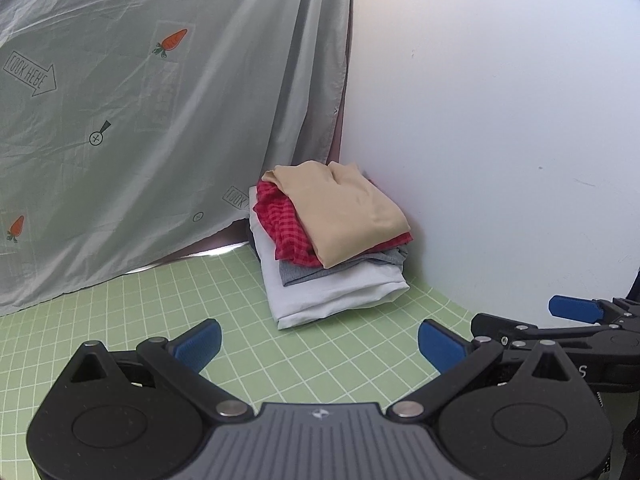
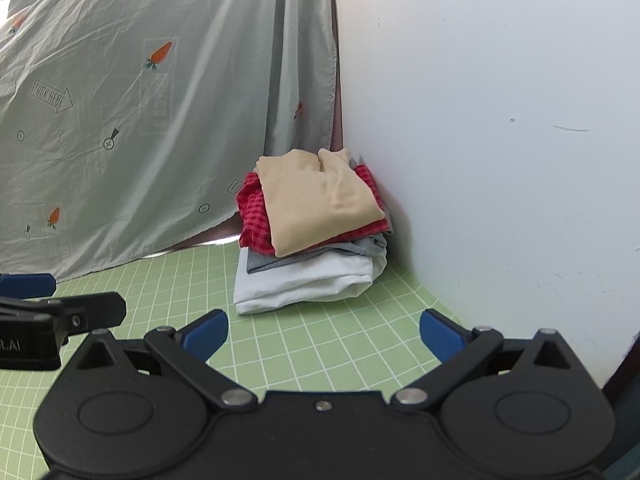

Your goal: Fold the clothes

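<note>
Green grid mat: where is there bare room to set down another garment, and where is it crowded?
Bare mat runs from the curtain hem to the open left hand-held gripper, left of the folded pile. Another patch lies between pile and open right hand-held gripper. Crowded: the corner where the pile meets the wall.

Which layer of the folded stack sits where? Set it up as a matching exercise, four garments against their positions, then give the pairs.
Garments:
1. beige garment
2. red checked garment
3. grey garment
4. white garment

Positions:
A. bottom, on the green grid mat
B. second from bottom
C. top
D. directly under the top layer

Pairs: 1-C, 2-D, 3-B, 4-A.

The left gripper and the right gripper are both open and hold nothing, short of the stack.
</note>
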A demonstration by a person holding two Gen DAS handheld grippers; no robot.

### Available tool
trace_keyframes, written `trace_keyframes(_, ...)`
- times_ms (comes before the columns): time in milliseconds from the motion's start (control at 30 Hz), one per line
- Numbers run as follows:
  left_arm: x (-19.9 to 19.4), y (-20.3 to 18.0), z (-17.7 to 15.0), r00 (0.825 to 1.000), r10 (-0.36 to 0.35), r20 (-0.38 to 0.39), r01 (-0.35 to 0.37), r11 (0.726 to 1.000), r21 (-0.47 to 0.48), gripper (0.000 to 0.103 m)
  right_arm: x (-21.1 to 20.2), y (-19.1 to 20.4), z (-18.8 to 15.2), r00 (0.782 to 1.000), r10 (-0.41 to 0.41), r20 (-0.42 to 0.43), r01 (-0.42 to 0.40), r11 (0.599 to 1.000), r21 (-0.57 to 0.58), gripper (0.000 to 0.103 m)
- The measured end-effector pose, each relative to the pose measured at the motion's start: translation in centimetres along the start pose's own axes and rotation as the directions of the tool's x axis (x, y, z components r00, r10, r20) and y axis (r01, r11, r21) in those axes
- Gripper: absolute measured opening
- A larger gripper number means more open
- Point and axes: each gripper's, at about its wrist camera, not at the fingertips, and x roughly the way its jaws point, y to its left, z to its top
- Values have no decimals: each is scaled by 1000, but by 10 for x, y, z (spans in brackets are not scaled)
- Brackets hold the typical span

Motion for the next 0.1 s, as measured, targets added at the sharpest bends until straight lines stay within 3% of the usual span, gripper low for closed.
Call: trace_keyframes(100, 0, 0, 0, 1000, 1, 4, -1, 1000, 0, 103, 0, -1, 1, 1000, -1, 5, 1, 1000, 0, 103)
